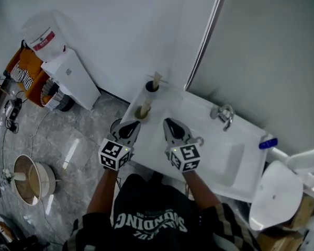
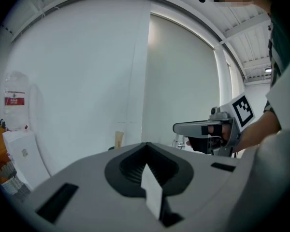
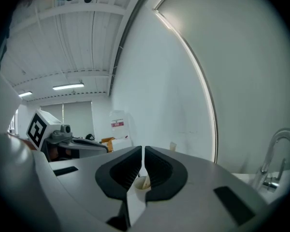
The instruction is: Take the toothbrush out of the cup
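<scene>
While both arms reach out from the person's body, side by side, the two tongs point ahead and a little down at the edge of the white table (image 1: pixel 196 114) with the sink in it. The left tongs (image 1: pixel 130 127) are over the table's near corner. Their dark tips (image 2: pixel 146 148) sit pressed together with nothing in them. The right tongs (image 1: pixel 172 126) are just beside them, over the table's front edge. Their tips (image 3: pixel 143 152) are closed to a thin line and hold nothing. Each hand is tucked behind its marker cube, with the bare forearms bent in toward each other.

Just past the left tongs stands a small tan cup (image 1: pixel 142 111). Behind it, close to the wall, stands a taller cup (image 1: pixel 152 87) with a dark mouth. A pale stick pokes up out of that one. It looks like the toothbrush (image 1: pixel 157 78), though it is too small to be sure. No tongs touch it. A tap (image 1: pixel 225 115) stands further along to the right.
</scene>
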